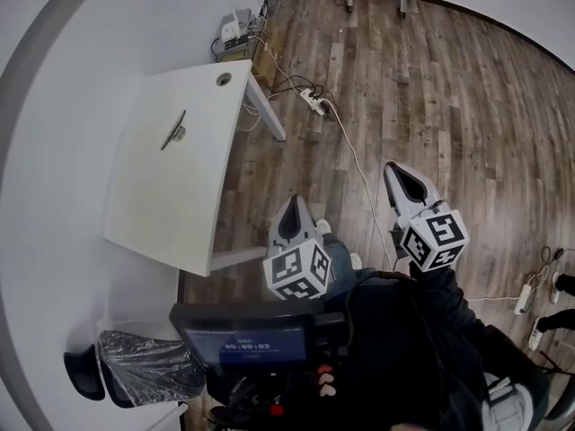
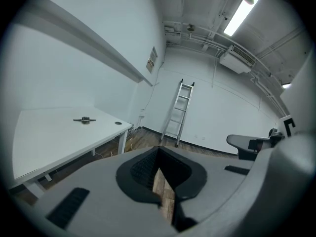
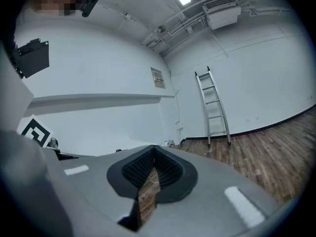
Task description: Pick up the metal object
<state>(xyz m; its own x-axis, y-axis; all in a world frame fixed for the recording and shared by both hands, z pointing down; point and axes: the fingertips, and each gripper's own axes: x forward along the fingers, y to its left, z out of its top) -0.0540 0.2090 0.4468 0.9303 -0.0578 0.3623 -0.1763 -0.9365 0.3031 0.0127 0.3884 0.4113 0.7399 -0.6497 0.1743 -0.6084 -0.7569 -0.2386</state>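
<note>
The metal object (image 1: 173, 131), a slim dark bar with a round knob in its middle, lies on the white table (image 1: 162, 205) toward its far end. It also shows small in the left gripper view, the metal object (image 2: 85, 120) lying flat on the tabletop (image 2: 44, 142). My left gripper (image 1: 294, 212) hangs over the wood floor, off the table's near right corner, shut and holding nothing. My right gripper (image 1: 398, 176) is farther right, also over the floor, shut and holding nothing. In their own views the left gripper (image 2: 158, 150) and the right gripper (image 3: 154, 149) each show their jaws meeting at the tips.
A power strip (image 1: 313, 101) with cables lies on the floor beyond the table. Small boxes (image 1: 235, 34) sit by the wall. A ladder (image 2: 177, 113) leans at the far wall. A bin with a silver bag (image 1: 148, 366) stands near my left side.
</note>
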